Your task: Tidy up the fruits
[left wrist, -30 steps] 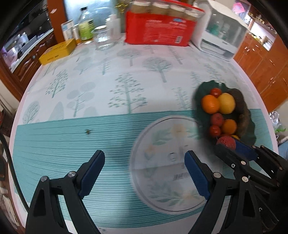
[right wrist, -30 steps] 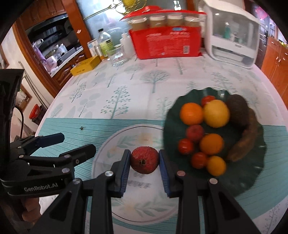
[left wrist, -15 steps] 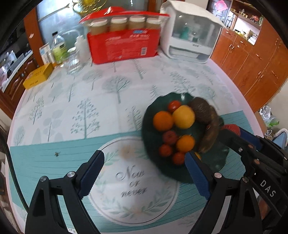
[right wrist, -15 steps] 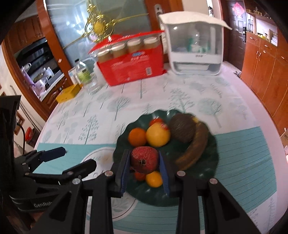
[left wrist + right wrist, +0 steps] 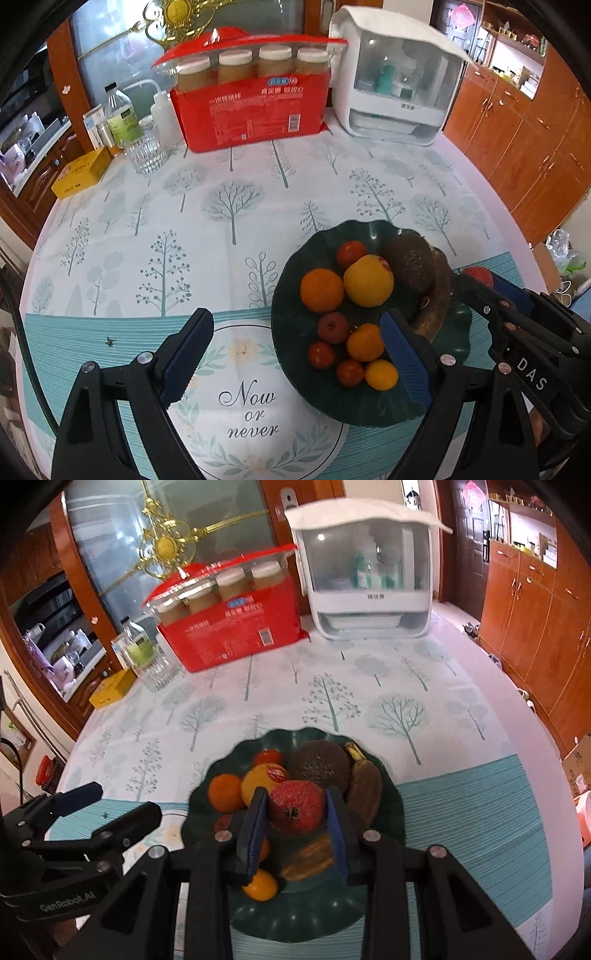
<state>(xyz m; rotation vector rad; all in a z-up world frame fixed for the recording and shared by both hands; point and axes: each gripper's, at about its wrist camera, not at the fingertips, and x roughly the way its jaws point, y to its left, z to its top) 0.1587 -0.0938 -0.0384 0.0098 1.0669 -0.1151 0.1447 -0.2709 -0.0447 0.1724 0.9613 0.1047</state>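
While your right gripper (image 5: 295,829) clamps the red pomegranate (image 5: 295,806) between its jaws above the green plate (image 5: 388,812), your left gripper's (image 5: 295,354) jaws gape wide, empty.

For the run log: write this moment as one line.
right gripper: shut on pomegranate, over green plate | left gripper: open, empty

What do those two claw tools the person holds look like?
Both are black plastic frames with silver rivets and two long fingers ending in dark blue ribbed pads. The left gripper carries white lettering "GenRobot.AI" on its side; the right gripper reads "DAS". A black cable runs beside the left one.
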